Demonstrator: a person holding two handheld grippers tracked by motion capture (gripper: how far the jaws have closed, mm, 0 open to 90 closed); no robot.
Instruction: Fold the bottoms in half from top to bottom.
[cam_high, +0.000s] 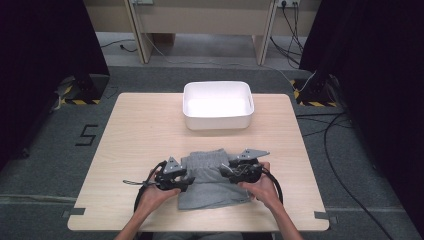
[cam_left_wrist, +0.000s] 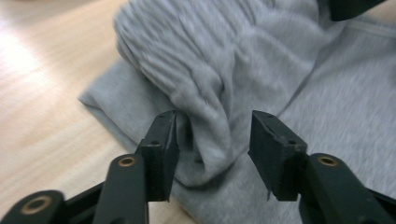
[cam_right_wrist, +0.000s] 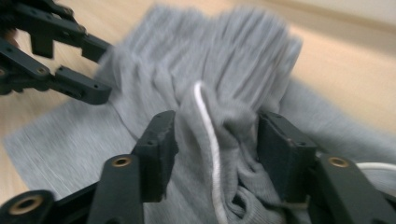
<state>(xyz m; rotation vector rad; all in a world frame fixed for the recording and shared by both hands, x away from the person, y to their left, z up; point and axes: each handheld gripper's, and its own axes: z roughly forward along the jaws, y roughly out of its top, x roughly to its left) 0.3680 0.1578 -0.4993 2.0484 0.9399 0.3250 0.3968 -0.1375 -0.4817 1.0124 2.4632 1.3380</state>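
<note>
A grey drawstring garment lies folded on the wooden table near its front edge. Its gathered waistband is folded over the flat part. At the garment's left edge is my left gripper, held in a hand. Its jaws stand apart around a loose fold of the waistband. On the right edge, my right gripper also stands open. A bunch of cloth with the white drawstring sits between its jaws. In the right gripper view the left gripper shows across the garment.
A white rectangular bin stands at the back middle of the table, beyond the garment. Bare wood lies to either side. Black cables loop from both grippers near the front edge. Dark curtains flank the table.
</note>
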